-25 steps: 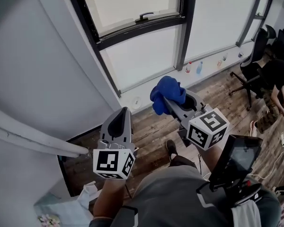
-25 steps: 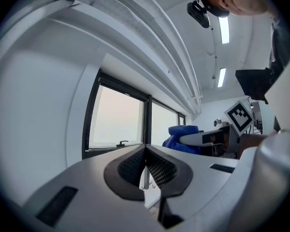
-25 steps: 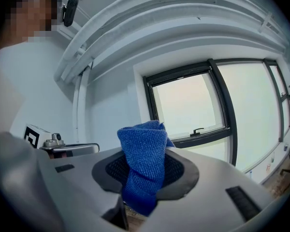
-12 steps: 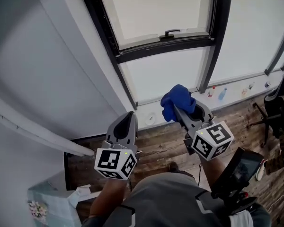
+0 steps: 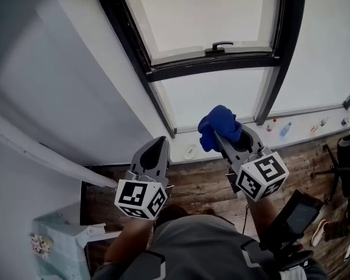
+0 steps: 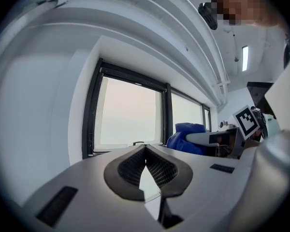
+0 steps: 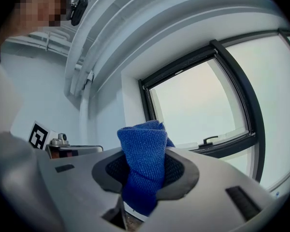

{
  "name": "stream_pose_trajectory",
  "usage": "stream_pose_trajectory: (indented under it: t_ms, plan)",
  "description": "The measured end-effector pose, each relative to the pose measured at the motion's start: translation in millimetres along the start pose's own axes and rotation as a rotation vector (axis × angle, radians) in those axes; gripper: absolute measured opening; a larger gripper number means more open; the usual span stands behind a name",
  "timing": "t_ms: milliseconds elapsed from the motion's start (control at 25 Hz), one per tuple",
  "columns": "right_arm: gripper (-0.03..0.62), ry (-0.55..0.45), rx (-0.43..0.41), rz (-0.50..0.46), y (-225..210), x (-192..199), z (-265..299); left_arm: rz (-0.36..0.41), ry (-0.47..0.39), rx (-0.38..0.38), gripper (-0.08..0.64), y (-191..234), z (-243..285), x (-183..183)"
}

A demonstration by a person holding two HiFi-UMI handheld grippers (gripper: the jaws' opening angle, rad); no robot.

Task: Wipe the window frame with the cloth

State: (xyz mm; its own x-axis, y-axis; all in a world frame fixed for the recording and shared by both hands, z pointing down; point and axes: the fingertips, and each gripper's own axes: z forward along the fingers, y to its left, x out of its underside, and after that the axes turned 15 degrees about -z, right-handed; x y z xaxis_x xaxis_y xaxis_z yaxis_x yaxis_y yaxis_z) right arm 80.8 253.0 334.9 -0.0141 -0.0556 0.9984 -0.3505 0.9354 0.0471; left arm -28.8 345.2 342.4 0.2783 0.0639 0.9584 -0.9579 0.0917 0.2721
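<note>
To my left, the left tongs (image 6: pixel 146 149) are pressed together at the tips with nothing between them, and they hang idle in front of the white wall beside the window. Ahead of them and higher up is the black window frame (image 5: pixel 213 66). Its left side bar slants upward and its crossbar runs left to right under the handle (image 5: pixel 220 46). Further right, the right tongs (image 7: pixel 144 168) are clamped on the blue cloth (image 5: pixel 219 127), which bunches up past the tips and points toward the lower pane. I think the cloth is clear of the frame, though the gap is hard to judge from this steep angle. The crossbar lies up and forward of the cloth, so I judge the right tongs are the ones to raise, then sweep along the bar's length.
</note>
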Motion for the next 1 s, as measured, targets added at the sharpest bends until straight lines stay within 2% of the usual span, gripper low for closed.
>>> stream_pose_trajectory:
  t_ms: [320,560,840,1000]
  plan:
    - [0.132,-0.024,-0.034,0.001,-9,5,25,0.012,-0.019,-0.028,0.009,15,27,-1]
    - [0.132,0.026,-0.054,-0.012,-36,12,107,-0.025,-0.027,-0.035,0.009,69,101,-21]
    - [0.132,0.049,-0.051,-0.033,-72,12,209,-0.012,-0.045,-0.066,0.009,134,179,-47]
    - [0.132,0.055,-0.065,-0.034,-88,8,273,-0.016,-0.067,-0.067,0.009,173,217,-77]
